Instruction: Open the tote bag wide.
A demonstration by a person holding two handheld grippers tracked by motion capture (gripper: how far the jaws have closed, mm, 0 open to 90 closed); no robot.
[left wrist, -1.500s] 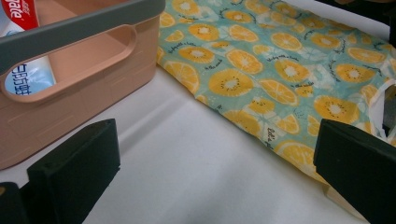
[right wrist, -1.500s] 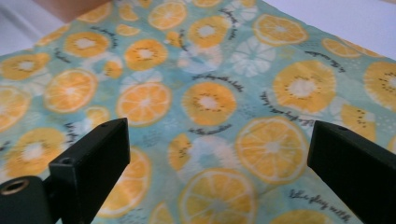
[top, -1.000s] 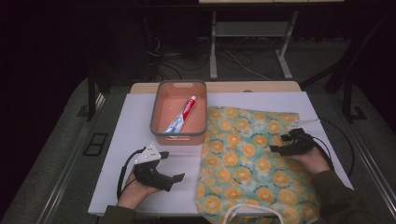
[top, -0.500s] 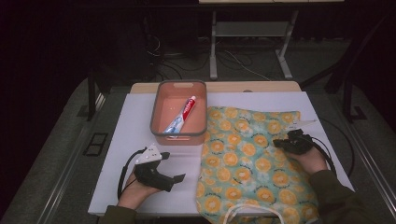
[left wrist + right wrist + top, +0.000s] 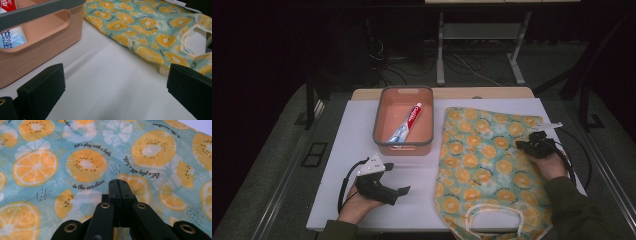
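The right gripper [image 5: 532,143] is pressing its jaws, just closed, onto the bag [image 5: 484,165], which is lying right of the bin [image 5: 403,145]. No fabric is showing between them, so a lift may be coming up empty. The left gripper [image 5: 387,187] is resting open, near left.

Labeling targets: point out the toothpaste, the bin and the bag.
toothpaste [image 5: 408,123], high view, middle of the tube.
bin [image 5: 403,146], high view, near rim above the handle slot.
bag [image 5: 482,150], high view, middle of the printed cloth.
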